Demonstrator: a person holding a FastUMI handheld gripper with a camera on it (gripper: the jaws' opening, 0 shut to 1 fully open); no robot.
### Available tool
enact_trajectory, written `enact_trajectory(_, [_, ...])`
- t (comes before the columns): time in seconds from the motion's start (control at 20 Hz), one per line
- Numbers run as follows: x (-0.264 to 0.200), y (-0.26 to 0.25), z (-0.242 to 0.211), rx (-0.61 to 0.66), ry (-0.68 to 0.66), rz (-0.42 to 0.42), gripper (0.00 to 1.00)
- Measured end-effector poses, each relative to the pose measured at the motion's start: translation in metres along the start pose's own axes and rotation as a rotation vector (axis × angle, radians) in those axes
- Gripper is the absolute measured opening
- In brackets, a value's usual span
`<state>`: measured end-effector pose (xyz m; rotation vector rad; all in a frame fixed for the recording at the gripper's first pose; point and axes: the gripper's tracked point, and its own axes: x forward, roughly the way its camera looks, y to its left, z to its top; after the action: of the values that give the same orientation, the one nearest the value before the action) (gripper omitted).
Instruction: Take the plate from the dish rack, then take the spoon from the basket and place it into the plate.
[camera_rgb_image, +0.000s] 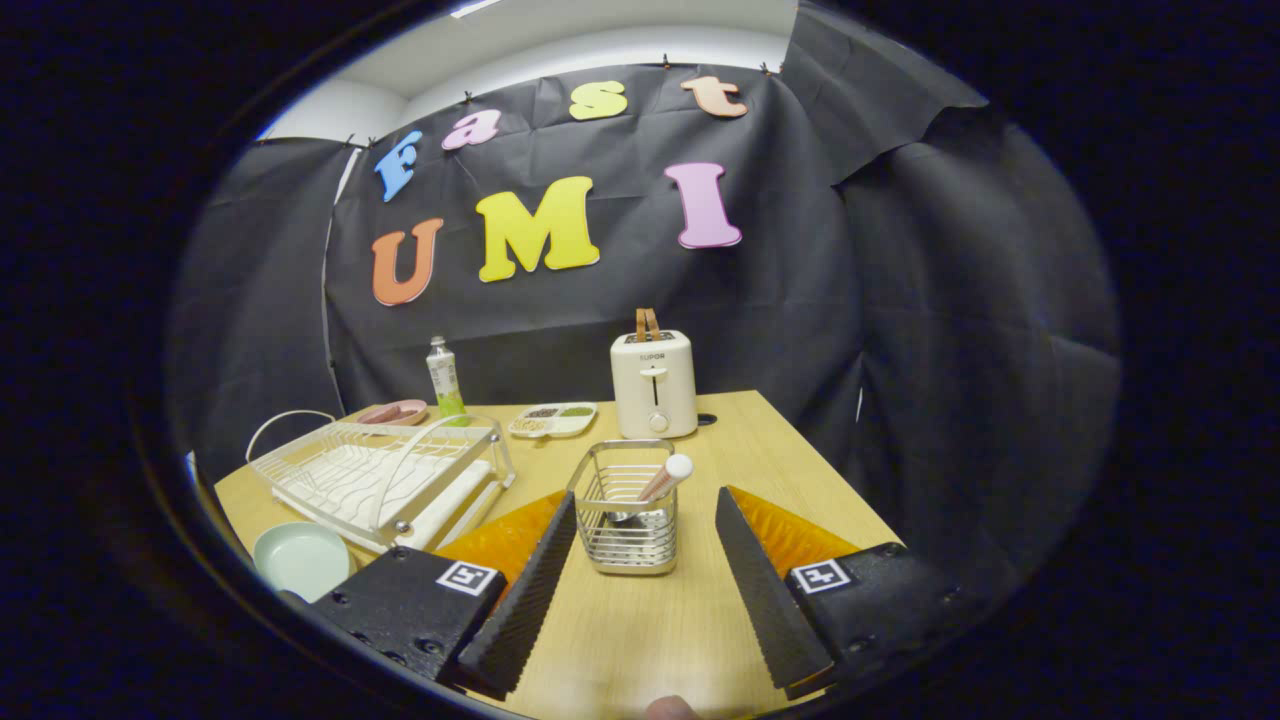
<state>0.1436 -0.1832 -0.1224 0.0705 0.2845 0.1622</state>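
Wire basket (628, 520) hides your spoon (664, 479) bowl; only its handle pokes out, just ahead of your spread, empty claw (645, 515); plate (300, 558) partly cut off

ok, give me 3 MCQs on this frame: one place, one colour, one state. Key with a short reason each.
1. Where is the spoon?
A. on the plate
B. in the basket
C. in the rack

2. What colour is the plate?
A. pale green
B. red
C. black

3. How is the gripper?
A. shut on the spoon
B. shut on the plate
C. open, holding nothing

Key:
1 B: the spoon's handle sticks out of the wire basket between and just ahead of the fingers.
2 A: the plate on the table beside the rack is pale green.
3 C: the fingers stand wide apart, nothing held.
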Motion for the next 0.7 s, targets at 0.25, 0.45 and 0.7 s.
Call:
enact_trajectory(0.25, [0.034,0.002,0.001,0.047,0.031,0.049,0.66])
enact_trajectory(0.45, [0.045,0.001,0.005,0.016,0.029,0.05,0.4])
enact_trajectory(0.7, [0.043,-0.003,0.009,0.017,0.045,0.058,0.25])
